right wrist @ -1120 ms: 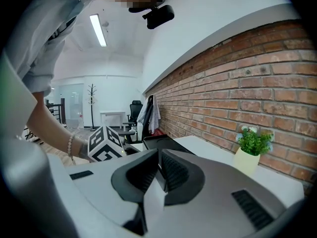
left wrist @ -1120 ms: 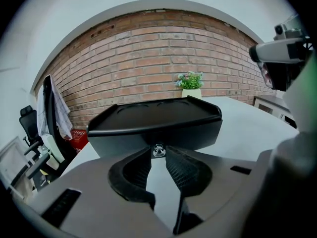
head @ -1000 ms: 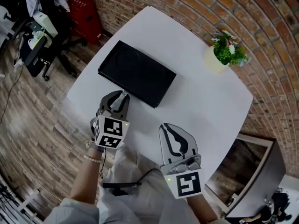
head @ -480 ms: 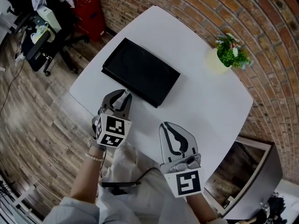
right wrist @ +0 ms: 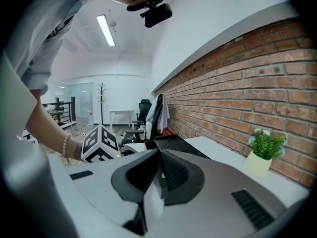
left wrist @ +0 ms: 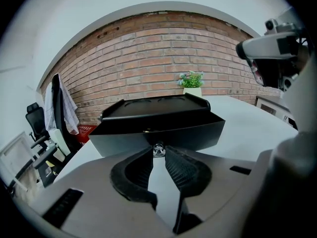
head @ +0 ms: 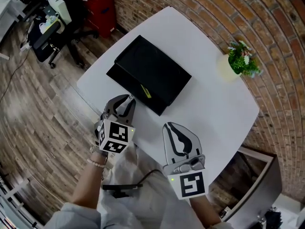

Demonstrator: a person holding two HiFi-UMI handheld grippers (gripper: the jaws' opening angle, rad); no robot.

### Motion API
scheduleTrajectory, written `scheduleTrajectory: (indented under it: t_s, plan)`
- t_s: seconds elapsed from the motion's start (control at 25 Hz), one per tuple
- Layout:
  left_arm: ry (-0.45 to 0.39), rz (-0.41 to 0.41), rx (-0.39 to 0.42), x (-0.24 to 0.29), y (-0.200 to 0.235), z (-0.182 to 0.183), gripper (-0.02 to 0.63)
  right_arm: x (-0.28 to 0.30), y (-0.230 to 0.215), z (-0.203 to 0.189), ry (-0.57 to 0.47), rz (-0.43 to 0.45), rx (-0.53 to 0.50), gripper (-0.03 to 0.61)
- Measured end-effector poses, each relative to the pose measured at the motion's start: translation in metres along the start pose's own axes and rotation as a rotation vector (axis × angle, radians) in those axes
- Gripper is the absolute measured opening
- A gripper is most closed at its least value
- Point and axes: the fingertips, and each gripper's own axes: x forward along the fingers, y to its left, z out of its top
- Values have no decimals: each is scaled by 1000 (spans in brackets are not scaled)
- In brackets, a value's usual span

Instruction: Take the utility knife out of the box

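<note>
A flat black box (head: 151,70) lies on the white table (head: 214,109). Its drawer (left wrist: 158,136) stands slid out a little at the near side, and a yellow strip of the utility knife (head: 145,91) shows in the gap. My left gripper (head: 127,99) is shut on the small knob (left wrist: 158,149) at the middle of the drawer front. To the right, my right gripper (head: 177,130) hovers shut over the table's near edge with nothing in it. In the right gripper view the box (right wrist: 174,144) lies ahead, beyond the left gripper's marker cube (right wrist: 101,143).
A small potted plant (head: 240,60) stands at the table's far right by the brick wall. A red crate (head: 101,3) and an office chair (head: 46,32) stand on the wooden floor at the far left. The table's near edge runs just under both grippers.
The drawer has come out of the box toward me with my left gripper on its knob, and the yellow knife now shows. The right gripper has stayed put.
</note>
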Motion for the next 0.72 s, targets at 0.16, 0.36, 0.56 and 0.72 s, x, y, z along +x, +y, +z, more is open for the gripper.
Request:
scheduleTrajectory:
  t_s: [0.16,0.36,0.56,0.72]
  plan:
    - [3,17,-18,-13,0,-8,86,4,9,3,-7,35,-18,51]
    - [4,31,-46,-26,-1,-18,86,9,19,7,-7,70,-34,51]
    - [0,33,-56,-34,-4,-23,86,14,24,8,0,93,-55,51]
    - [-1,39,-65,-39,-7,-27,86,17,25,8,2,112,-68,51]
